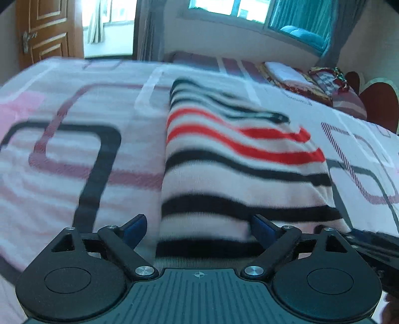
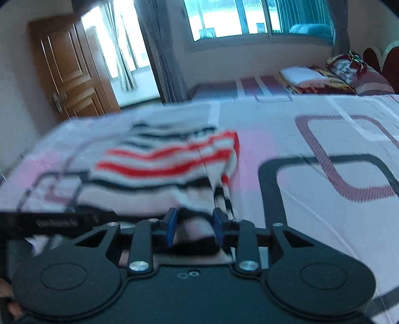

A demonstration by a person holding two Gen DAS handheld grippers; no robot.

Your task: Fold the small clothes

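Black linkages, blue pads: left gripper (image 1: 197, 230) stands wide apart, pitched steeply down at the bed. Left pad (image 1: 134, 228) sits off the cloth at about 9 o'clock of the garment's near corner; right pad (image 1: 263, 225) lies over the fabric. Neither pad presses, nothing clamped. Near hem of the striped garment (image 1: 224, 169) lies between the jaws and runs away toward 12 o'clock.

Right gripper (image 2: 194, 228) is narrowed, also angled down, less steeply. Both its blue pads (image 2: 170, 228) bracket a bunched edge of the striped garment (image 2: 159, 172). Cloth fills the gap and a thin striped strip hangs past the right pad at about 1 o'clock. Reads as pinched on the garment edge, though motion blur softens the contact.

Garment: white knit with black stripes near, red stripes mid, black again far. Lies on the bedsheet (image 1: 62, 154), folded lengthwise with a clean straight edge on its left side in the left wrist view. Right gripper's arm shows at 4 o'clock in that view.

Beyond: pillows (image 2: 306, 74) at 1 o'clock by the headboard, window (image 2: 239, 17) at 12, wooden door (image 2: 67, 69) at 10.
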